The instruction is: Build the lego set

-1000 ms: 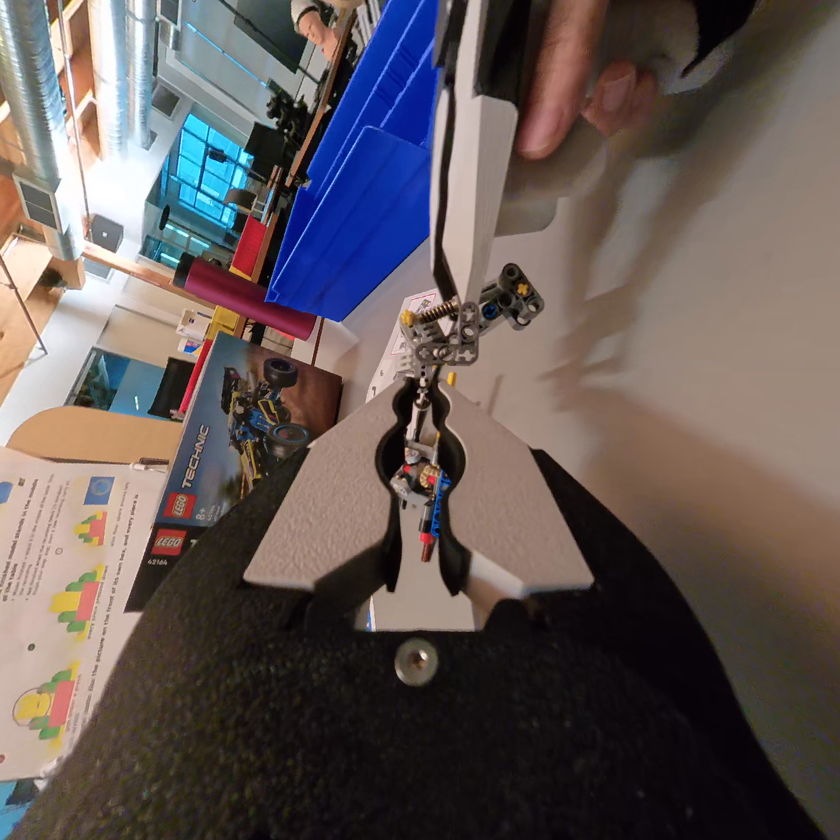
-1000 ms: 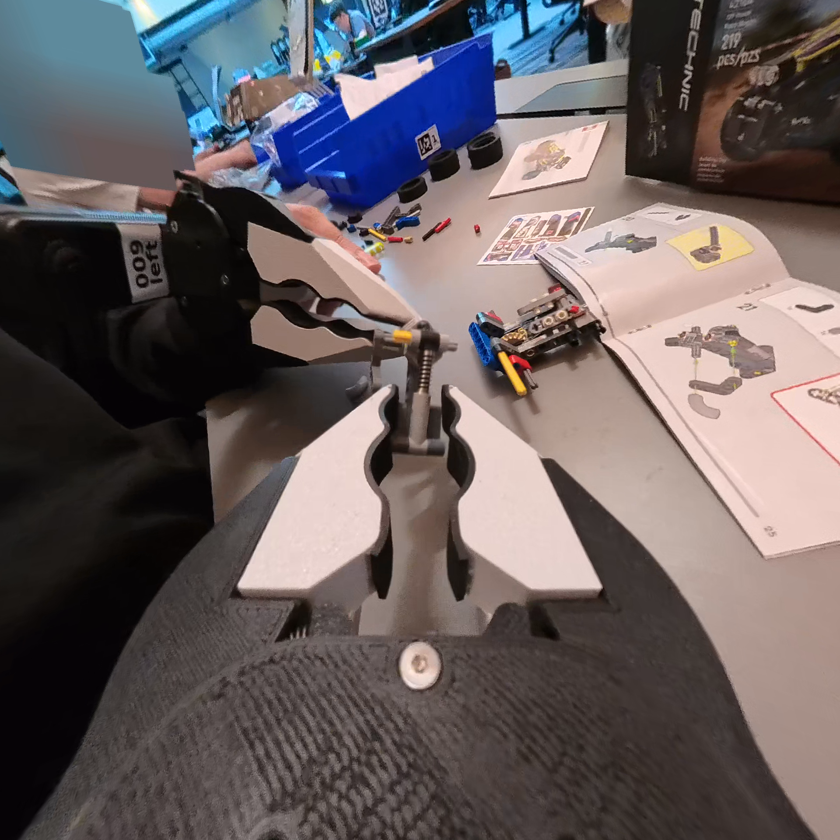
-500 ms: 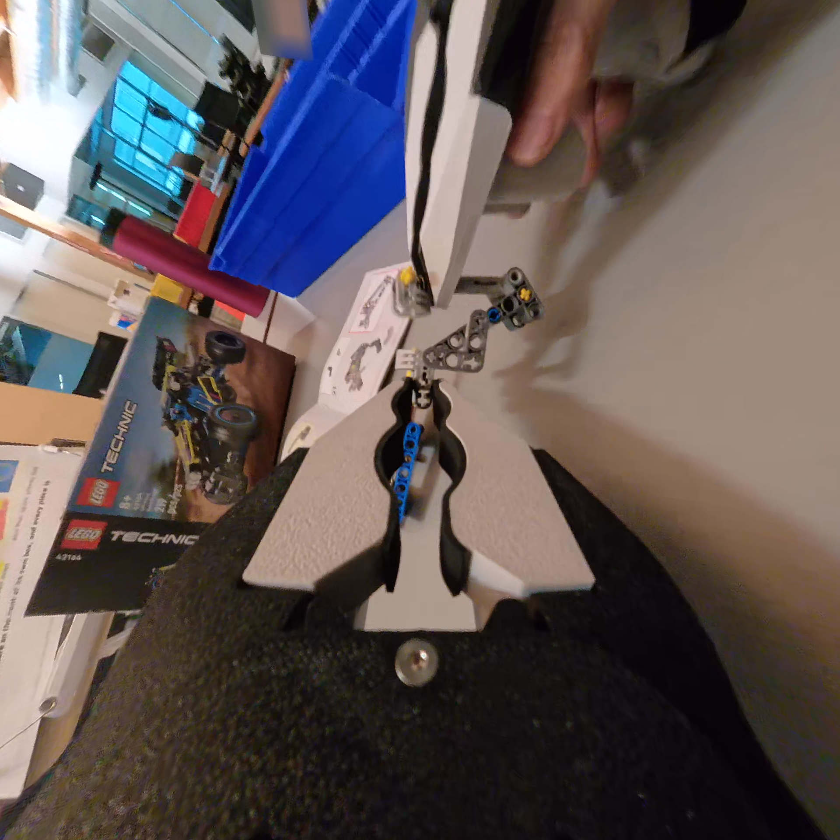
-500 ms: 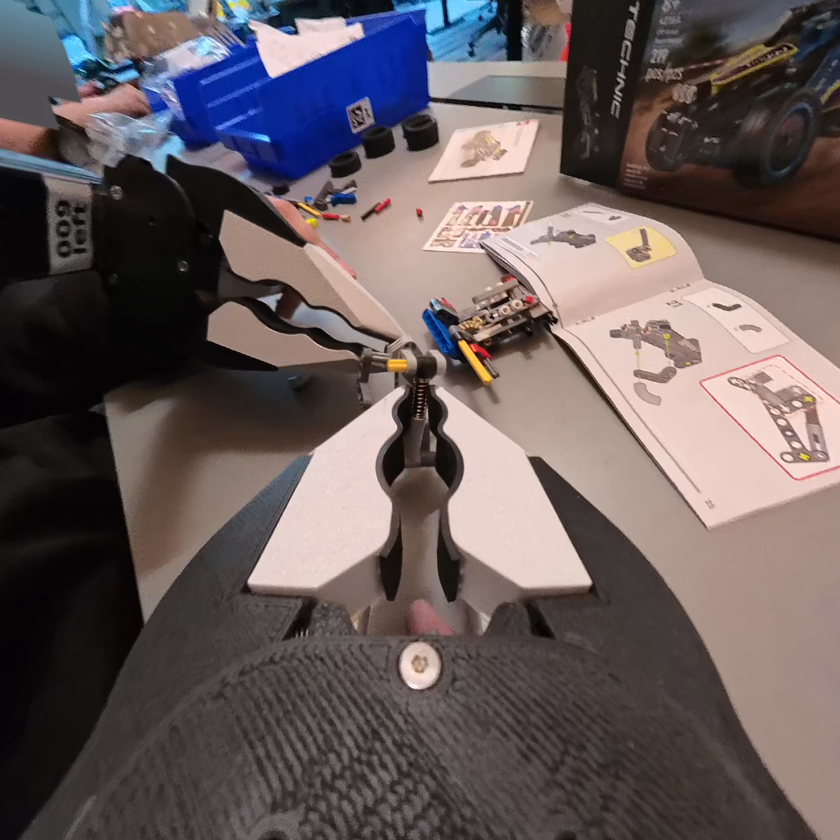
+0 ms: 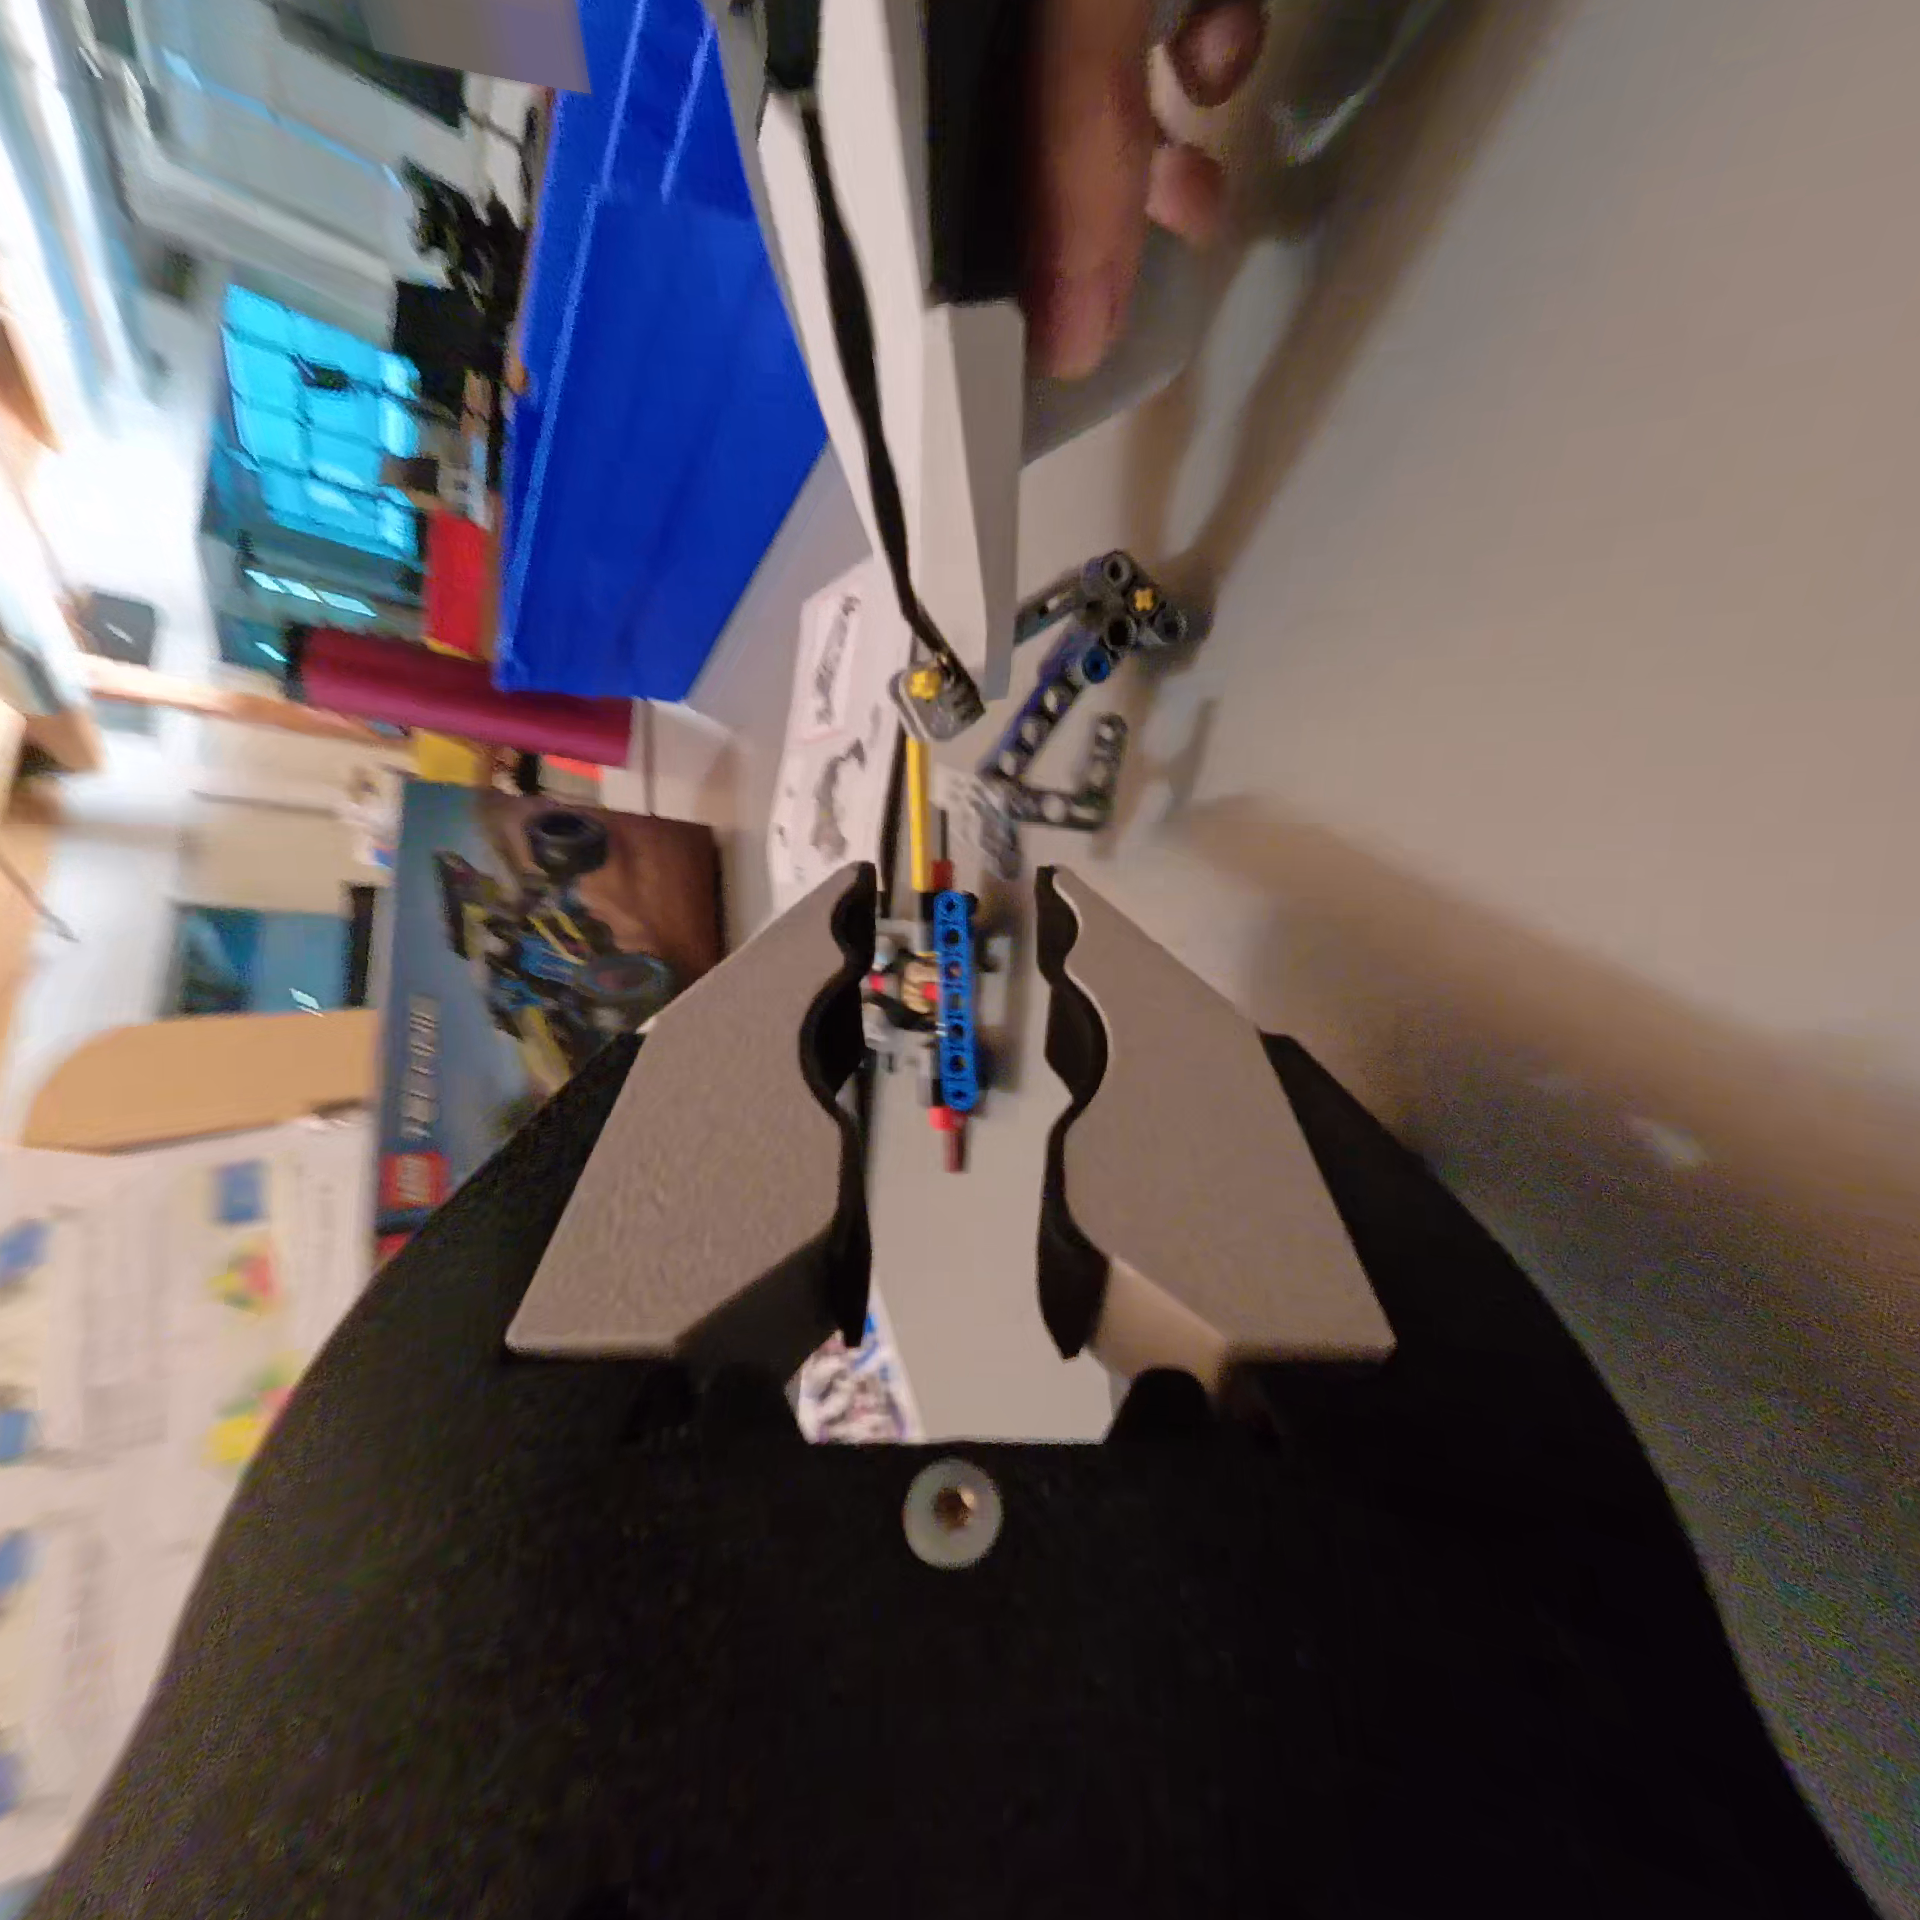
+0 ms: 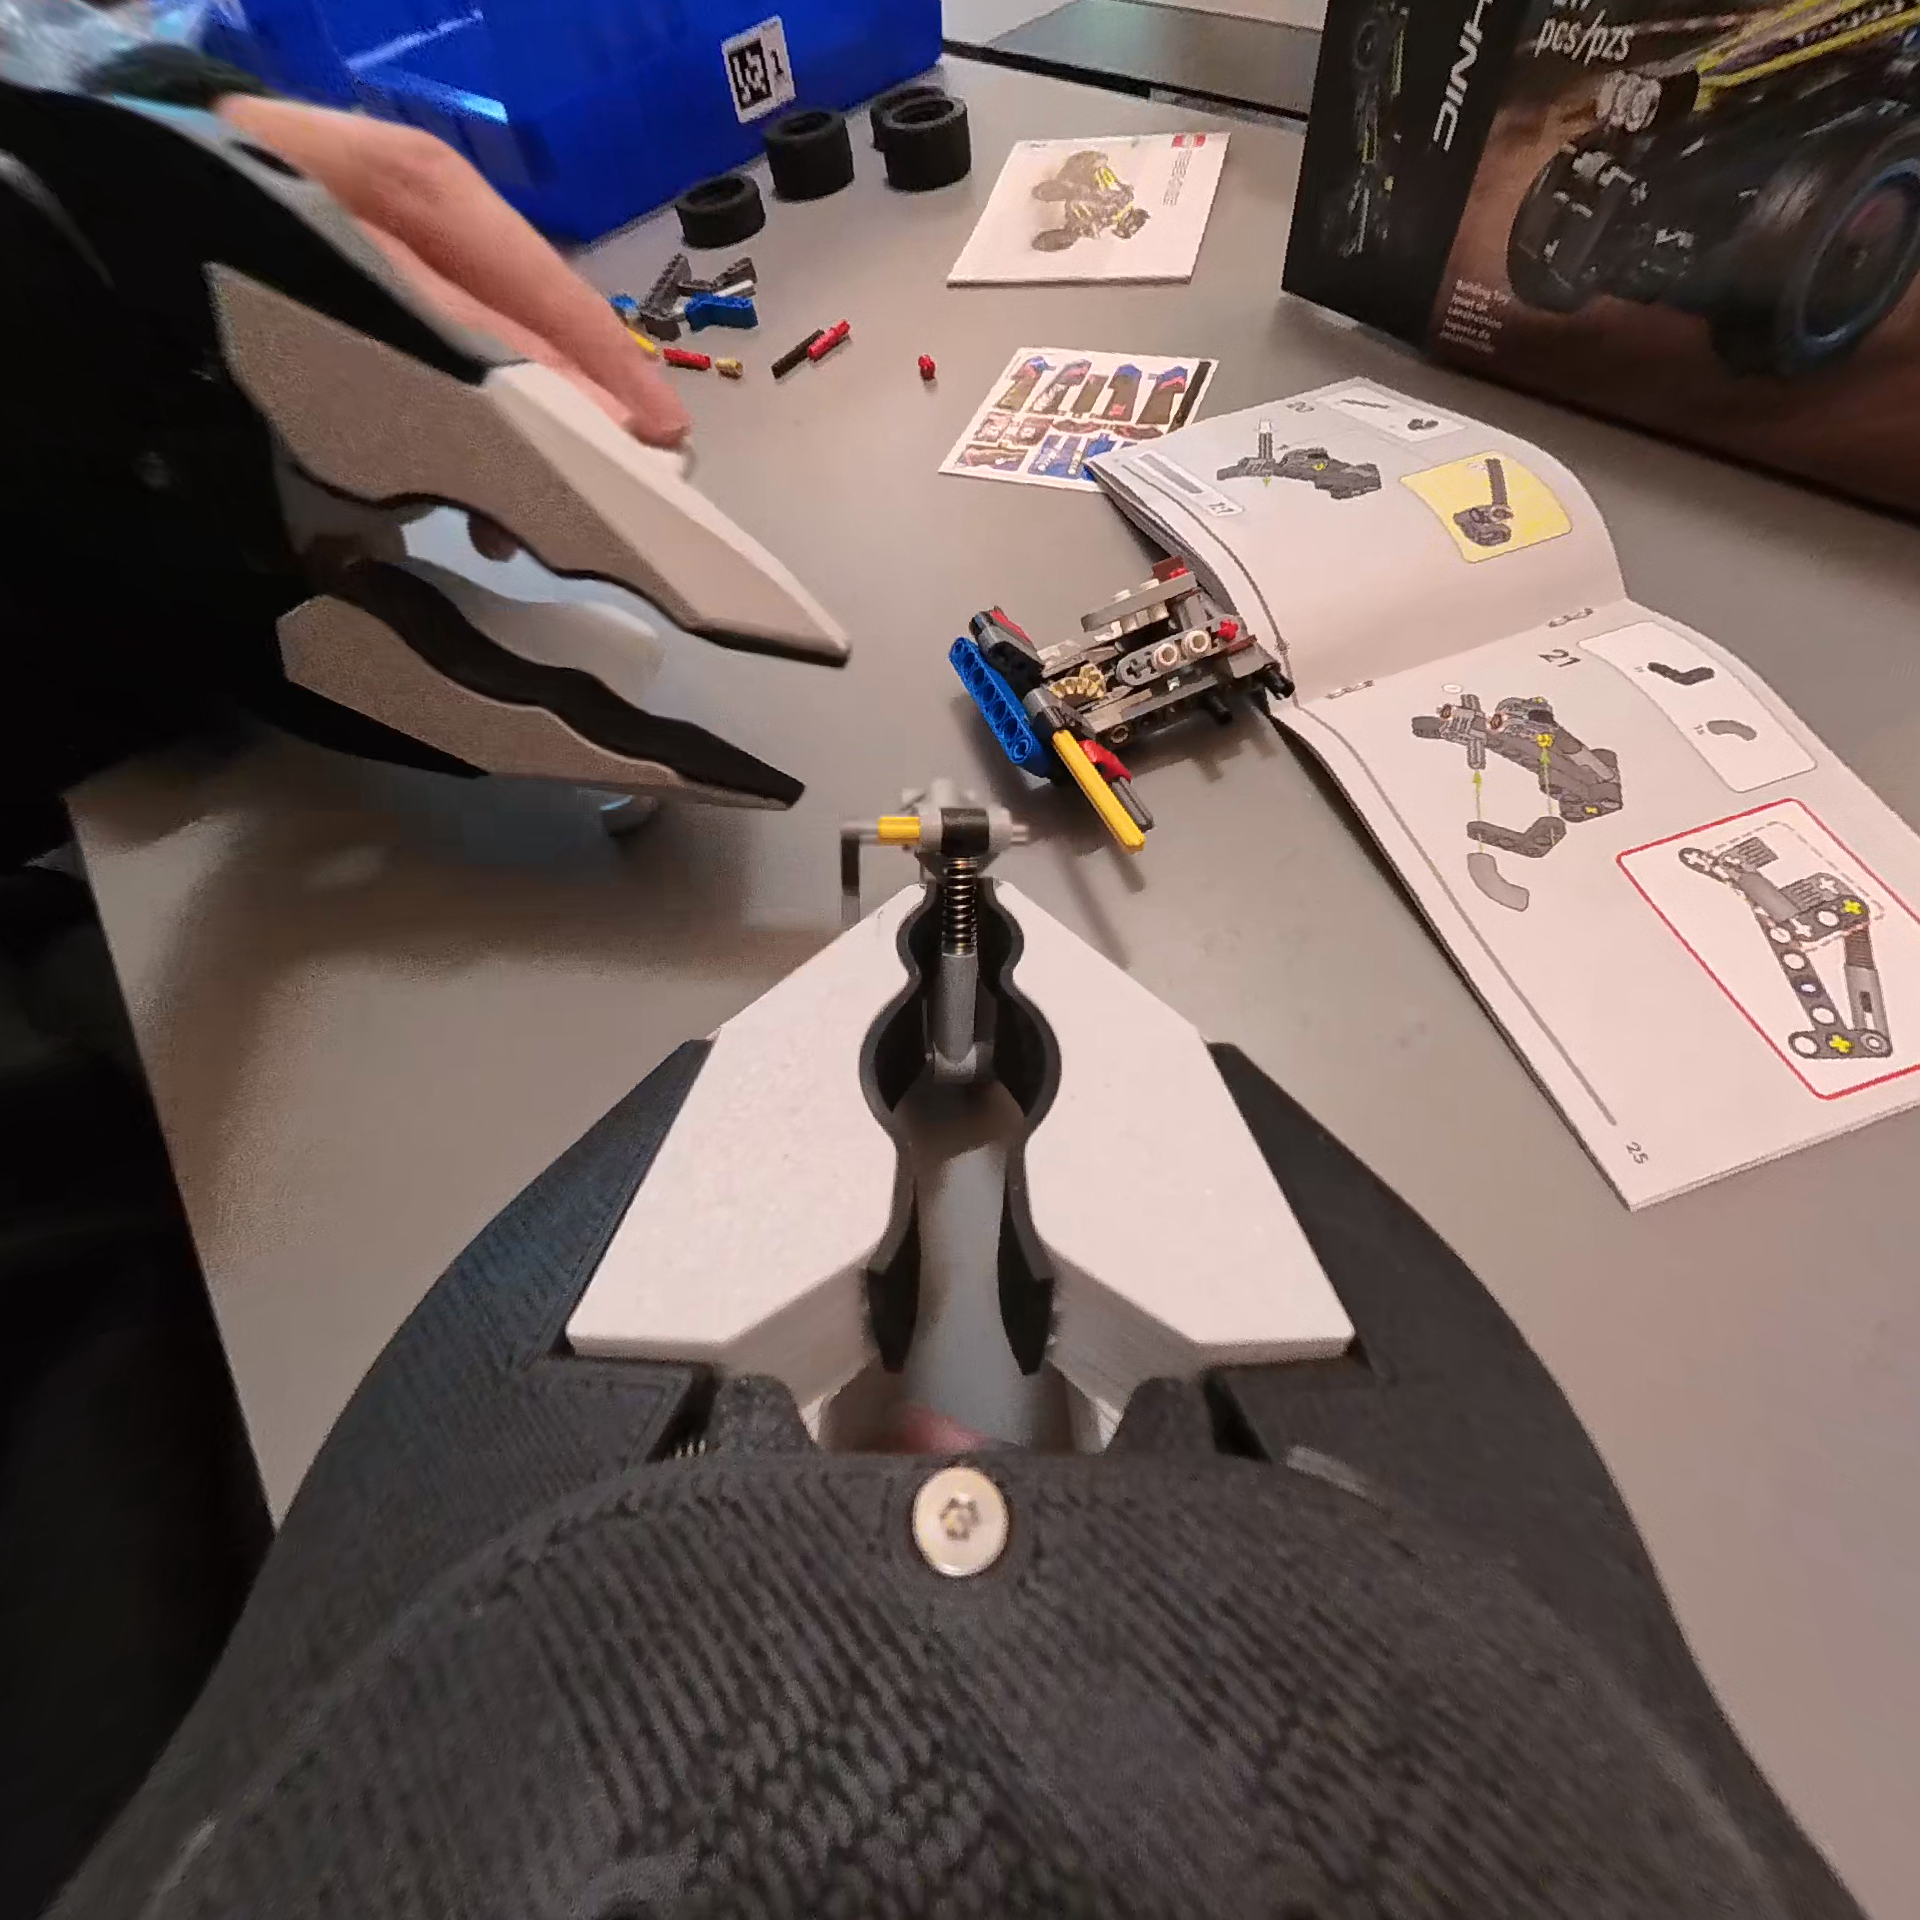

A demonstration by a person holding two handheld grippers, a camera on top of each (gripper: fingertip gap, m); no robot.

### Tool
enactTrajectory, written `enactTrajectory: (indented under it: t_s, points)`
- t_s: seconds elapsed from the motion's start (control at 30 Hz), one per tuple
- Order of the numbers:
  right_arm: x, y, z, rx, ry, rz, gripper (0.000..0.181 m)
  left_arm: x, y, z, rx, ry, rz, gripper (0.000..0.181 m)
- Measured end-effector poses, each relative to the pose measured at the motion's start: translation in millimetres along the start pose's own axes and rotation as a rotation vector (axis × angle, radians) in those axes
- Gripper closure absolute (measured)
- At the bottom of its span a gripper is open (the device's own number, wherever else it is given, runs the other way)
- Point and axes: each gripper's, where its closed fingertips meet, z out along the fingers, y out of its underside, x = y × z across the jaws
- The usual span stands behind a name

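Note:
My right gripper [image 6: 951,904] is shut on a grey shock absorber [image 6: 961,831] with a spring and a yellow pin, held above the grey table [image 6: 499,1039]. In the left wrist view the right gripper [image 5: 951,665] comes in from above, and a grey triangular frame piece [image 5: 1049,769] hangs beside the shock absorber [image 5: 935,701]. My left gripper [image 5: 956,883] is open and empty; it also shows in the right wrist view [image 6: 821,727], just left of the shock absorber and apart from it. The part-built chassis [image 6: 1112,686] with a blue beam lies on the table beyond both.
An open instruction booklet [image 6: 1558,779] lies right of the chassis, with a sticker sheet [image 6: 1081,416] and a leaflet [image 6: 1091,208] behind. The set's box [image 6: 1610,187] stands at the far right. A blue bin [image 6: 582,94], black tyres [image 6: 810,156] and loose parts [image 6: 717,312] sit at the back. One gripper's finger ends stand about 4 centimetres off the other's.
My left gripper has opened, let go of the frame piece and drawn back from it. My right gripper has closed on the shock absorber and now holds the assembly alone.

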Motion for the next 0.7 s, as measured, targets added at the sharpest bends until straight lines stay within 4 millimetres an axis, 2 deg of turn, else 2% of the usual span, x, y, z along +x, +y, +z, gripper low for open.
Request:
enactTrajectory:
  t_s: [0.07, 0.13, 0.2, 0.27, 0.37, 0.53, 0.7]
  points:
    - [-1.8, -0.9, -0.6, 0.006, -0.021, 0.006, 0.177, -2.7, -11.0, -5.3, 0.003, -0.064, 0.249, 0.154]
    - [-0.3, -1.2, -0.7, 0.009, -0.021, 0.021, 0.177, 8.1, -19.2, -6.1, -0.002, -0.039, 0.453, 0.154]
    - [-1.3, -0.5, -0.2, 0.004, -0.029, 0.021, 0.177, 26.7, -17.8, -3.8, -0.016, 0.077, 0.518, 0.153]
    - [-2.0, 0.2, 0.5, -0.002, -0.025, 0.012, 0.177, 33.7, -16.1, -3.0, -0.023, 0.142, 0.536, 0.152]
    - [-3.3, 1.8, 1.4, -0.014, -0.037, 0.020, 0.177, 30.5, -16.3, -1.2, -0.027, 0.160, 0.633, 0.153]
    - [-2.2, 1.2, 0.9, -0.010, -0.043, 0.038, 0.177, 25.8, -4.6, 5.7, -0.094, 0.219, 0.947, 0.150]
    - [-3.0, 1.5, 1.3, -0.013, -0.047, 0.038, 0.177, 31.4, 5.5, 12.9, -0.117, 0.327, 1.146, 0.147]
